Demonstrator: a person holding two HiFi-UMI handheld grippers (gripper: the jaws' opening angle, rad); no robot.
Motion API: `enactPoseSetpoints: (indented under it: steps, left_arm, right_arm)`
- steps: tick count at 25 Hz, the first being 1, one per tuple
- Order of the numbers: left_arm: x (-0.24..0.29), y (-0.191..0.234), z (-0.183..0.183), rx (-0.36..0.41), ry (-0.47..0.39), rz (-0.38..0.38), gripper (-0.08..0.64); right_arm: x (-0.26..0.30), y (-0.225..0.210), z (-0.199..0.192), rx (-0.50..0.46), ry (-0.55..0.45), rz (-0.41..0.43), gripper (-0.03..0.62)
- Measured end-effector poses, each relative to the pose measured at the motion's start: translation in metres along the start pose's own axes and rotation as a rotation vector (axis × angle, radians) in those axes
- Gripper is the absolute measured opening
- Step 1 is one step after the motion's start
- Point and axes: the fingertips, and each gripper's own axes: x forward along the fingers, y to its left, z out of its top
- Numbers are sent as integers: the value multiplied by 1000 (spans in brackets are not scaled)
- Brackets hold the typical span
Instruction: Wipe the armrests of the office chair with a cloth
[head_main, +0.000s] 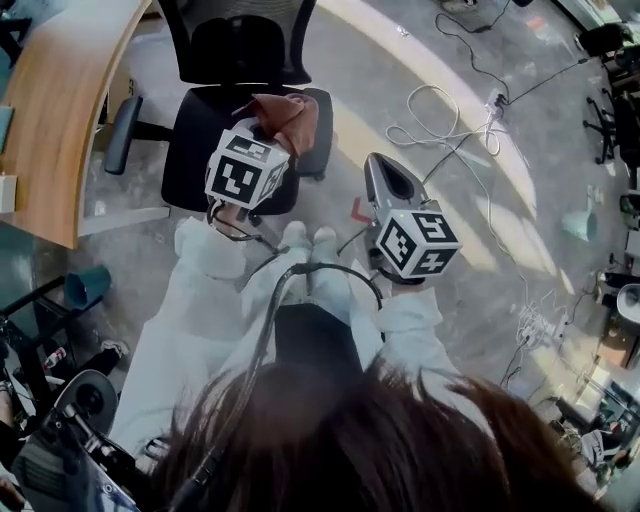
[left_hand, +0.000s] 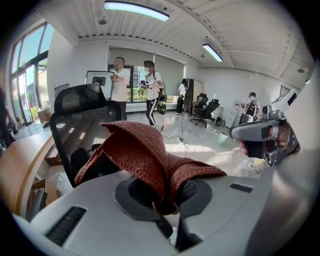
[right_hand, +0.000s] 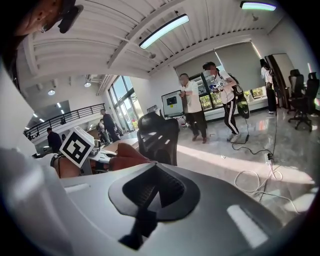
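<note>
The left gripper has its jaws clamped on a reddish-brown cloth of coarse, nubbly weave. The cloth is pinched at a bunched fold between the jaws. From there it rises in a stiff peak above them and spreads in two flaps, a broad one to the left of the jaws and a shorter one to their right. In the head view the cloth hangs ahead of these jaws, over the black office chair, above the seat edge by the black padded armrest at the picture's right. Whether it touches that armrest cannot be told. The chair's other armrest lies well off to the left of the jaws, beside the curved wooden tabletop.

The right gripper has its jaws together, with nothing between them. It is held apart from the cloth, level with the left gripper and to its right. Beyond its jaws the chair's mesh backrest stands, and a loose white cable lies coiled on the grey floor ahead of it.
</note>
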Motion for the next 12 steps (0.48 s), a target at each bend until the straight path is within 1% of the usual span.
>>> enactPoseSetpoints:
  steps: [4,7,11,12]
  left_arm:
    - [35,20,11,49,59,24,44]
    - [70,33,21,76,102,41,44]
    - [134,53,47,118,98,67,44]
    - [147,57,49,128,107,70,44]
  right_arm:
    - [13,-17,-7,29,33,0,2]
    - [14,-29,-13,39,77,0,2]
    - [25,-53,-27,33,133,-15,2]
    - [28,-56,-33,37,146,-15,2]
